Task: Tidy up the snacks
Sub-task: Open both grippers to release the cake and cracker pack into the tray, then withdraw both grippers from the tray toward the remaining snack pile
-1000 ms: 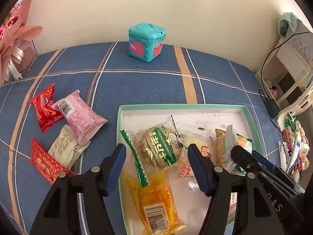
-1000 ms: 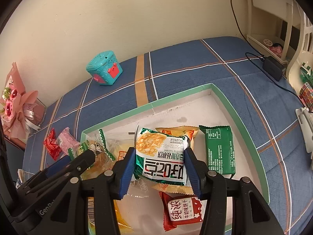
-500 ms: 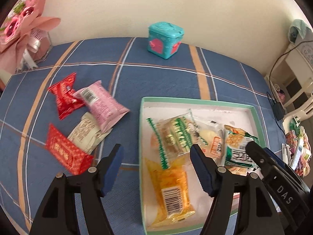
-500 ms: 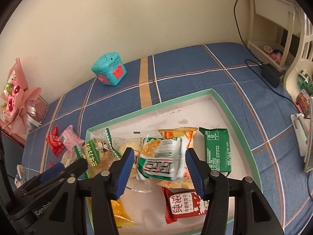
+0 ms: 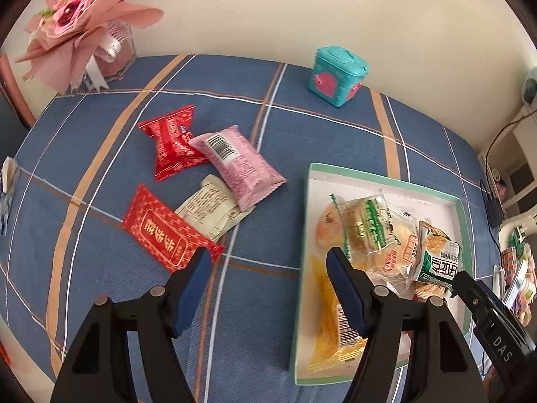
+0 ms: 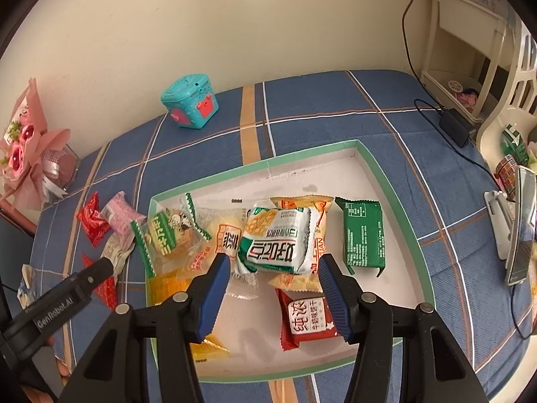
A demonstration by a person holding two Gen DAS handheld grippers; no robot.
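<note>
Tray [image 6: 396, 188]: white-green packet [image 6: 278, 241] beyond right tongs [image 6: 273, 270].

A tray [image 6: 396, 181] lies on the checked cloth [image 5: 100, 154]. In it, as the right wrist view shows, 1 packet [image 6: 364, 233] sits at 3 o'clock, a heap of packets [image 6: 278, 238] at the centre, another packet [image 6: 310, 317] at 6 o'clock. Outside the tray at 9 o'clock, 4 packets [image 5: 235, 164] lie clustered on the cloth. A small box [image 5: 337, 75] stands at 12 o'clock near the wall, a bouquet [image 5: 80, 23] at 10 o'clock.
</note>
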